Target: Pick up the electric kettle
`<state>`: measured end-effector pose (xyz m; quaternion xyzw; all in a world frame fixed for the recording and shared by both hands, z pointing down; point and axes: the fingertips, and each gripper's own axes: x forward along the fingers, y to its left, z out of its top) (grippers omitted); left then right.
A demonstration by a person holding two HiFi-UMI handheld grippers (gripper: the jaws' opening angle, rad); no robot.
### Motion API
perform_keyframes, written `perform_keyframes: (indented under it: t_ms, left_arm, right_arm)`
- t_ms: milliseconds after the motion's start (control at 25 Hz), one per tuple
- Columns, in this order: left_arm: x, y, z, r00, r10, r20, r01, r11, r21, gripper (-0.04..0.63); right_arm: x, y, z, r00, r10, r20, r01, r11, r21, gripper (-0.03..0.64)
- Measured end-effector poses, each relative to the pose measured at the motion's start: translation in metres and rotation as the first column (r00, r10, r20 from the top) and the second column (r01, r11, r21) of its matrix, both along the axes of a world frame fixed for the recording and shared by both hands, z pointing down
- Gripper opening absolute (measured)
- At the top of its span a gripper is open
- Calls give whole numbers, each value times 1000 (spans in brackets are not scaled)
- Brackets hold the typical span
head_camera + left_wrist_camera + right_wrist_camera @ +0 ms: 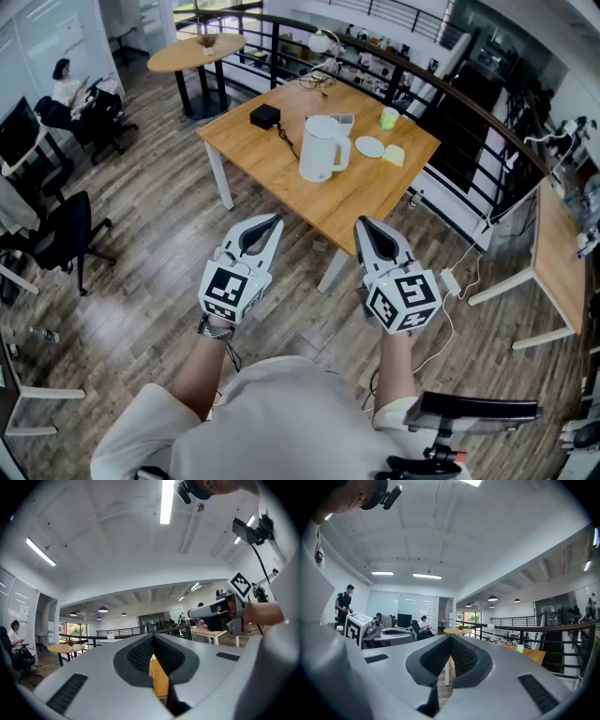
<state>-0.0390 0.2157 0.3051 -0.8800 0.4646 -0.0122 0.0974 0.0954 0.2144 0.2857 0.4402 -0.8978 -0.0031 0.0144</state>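
Observation:
The white electric kettle (322,148) stands upright on the wooden table (281,169), handle to the right. It shows in neither gripper view. My left gripper (270,225) and right gripper (365,227) are held side by side over the floor, short of the table's near corner, both pointing level toward it. Each is shut with nothing between the jaws. In the left gripper view the left gripper's (152,641) closed jaws fill the frame, with the right gripper (220,609) beside it. The right gripper view shows the right gripper (450,643) closed and the left gripper (370,632) to its side.
On the table lie a black box (265,116) with a cable, a green cup (390,117), a white coaster (369,146) and a yellow pad (394,155). A railing (422,80) runs behind. Office chairs (66,234) stand left, a round table (197,52) at the back, another desk (558,253) right.

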Motion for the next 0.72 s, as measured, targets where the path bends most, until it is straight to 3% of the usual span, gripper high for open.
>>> perform_keyframes:
  t_ms: [720]
  left_arm:
    - [24, -11, 8, 1000, -27, 9, 27, 1000, -7, 6]
  right_arm:
    - [26, -13, 6, 997, -41, 65, 41, 999, -3, 9]
